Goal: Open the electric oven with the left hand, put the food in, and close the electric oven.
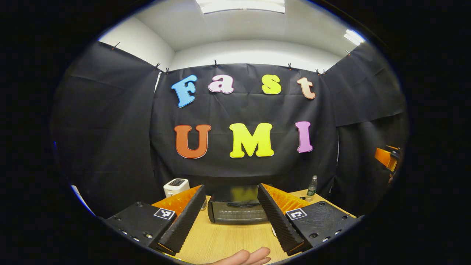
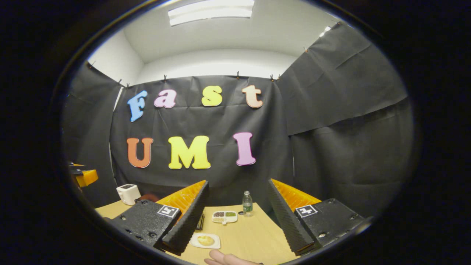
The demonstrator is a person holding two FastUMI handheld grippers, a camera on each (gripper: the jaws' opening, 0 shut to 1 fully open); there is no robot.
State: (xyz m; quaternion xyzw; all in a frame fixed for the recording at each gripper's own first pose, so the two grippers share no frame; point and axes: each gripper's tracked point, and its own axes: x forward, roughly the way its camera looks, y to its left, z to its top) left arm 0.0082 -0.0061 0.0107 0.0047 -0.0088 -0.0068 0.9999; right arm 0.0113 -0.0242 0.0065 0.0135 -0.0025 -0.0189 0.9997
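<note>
The black electric oven (image 1: 235, 210) stands on the wooden table (image 1: 224, 239) with its glass door closed, straight ahead between my left gripper's fingers. My left gripper (image 1: 231, 186) is open, holds nothing, and is short of the oven. A white plate carrying a round yellowish piece of food (image 2: 205, 240) lies near the table's front, just right of my right gripper's left finger (image 2: 186, 221). My right gripper (image 2: 238, 181) is open and empty above the table. Each gripper shows at the other view's edge: the right gripper (image 1: 386, 158) and the left gripper (image 2: 84, 176).
A white toaster (image 1: 176, 186) (image 2: 127, 193) stands left of the oven. A small plastic bottle (image 1: 312, 186) (image 2: 247, 203) is at the back right. A white compartment tray (image 2: 224, 216) lies beside the bottle. A hand (image 1: 246, 257) (image 2: 228, 259) rests at the table's near edge.
</note>
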